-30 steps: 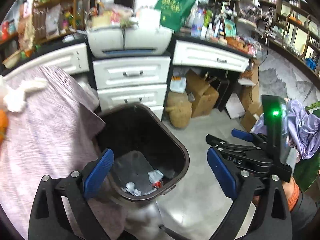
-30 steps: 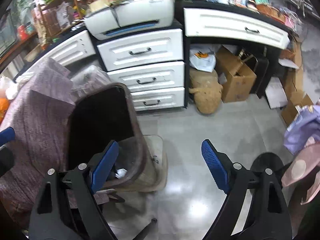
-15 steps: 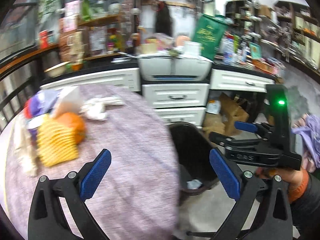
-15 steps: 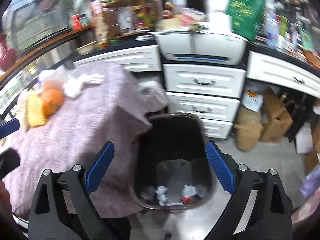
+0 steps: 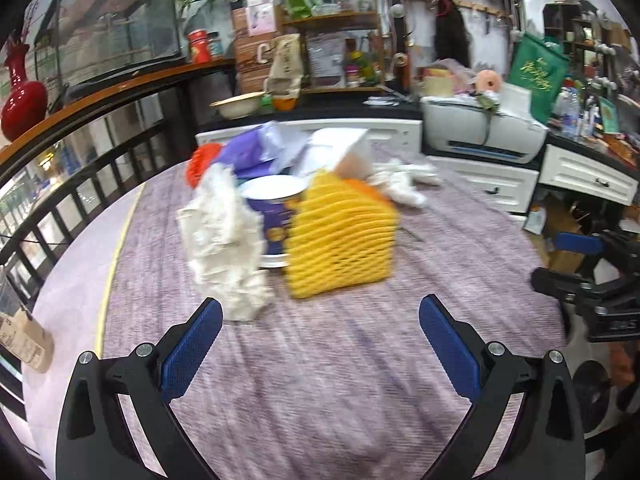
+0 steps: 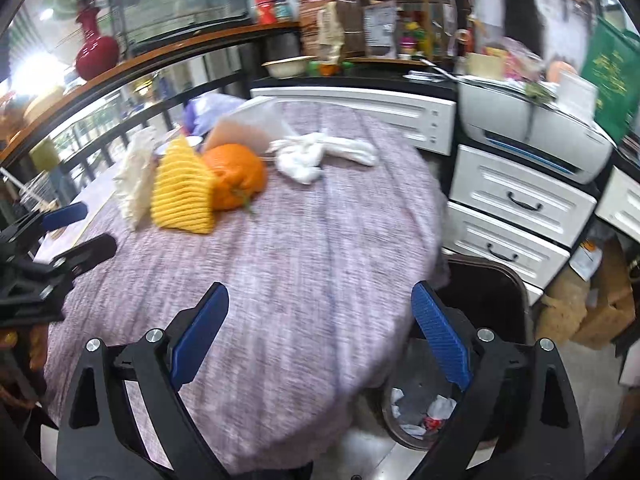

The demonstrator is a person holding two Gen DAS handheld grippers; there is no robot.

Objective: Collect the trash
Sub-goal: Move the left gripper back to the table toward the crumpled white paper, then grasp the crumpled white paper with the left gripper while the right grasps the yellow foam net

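Note:
On the purple tablecloth lie a yellow foam net, a crumpled white tissue, a purple paper cup, another white tissue wad and a purple wrapper. My left gripper is open and empty above the cloth, short of the tissue and net. My right gripper is open and empty over the table's near edge. In the right wrist view I see the net, an orange, the tissue wad and the dark trash bin with scraps inside.
White drawers and a printer stand behind the bin. A black railing runs along the table's left. Cardboard boxes sit on the floor at right. The other gripper shows at right in the left wrist view.
Both grippers have swung left and up from the trash bin to the table. The bin has left the left wrist view; the pile of trash now fills it.

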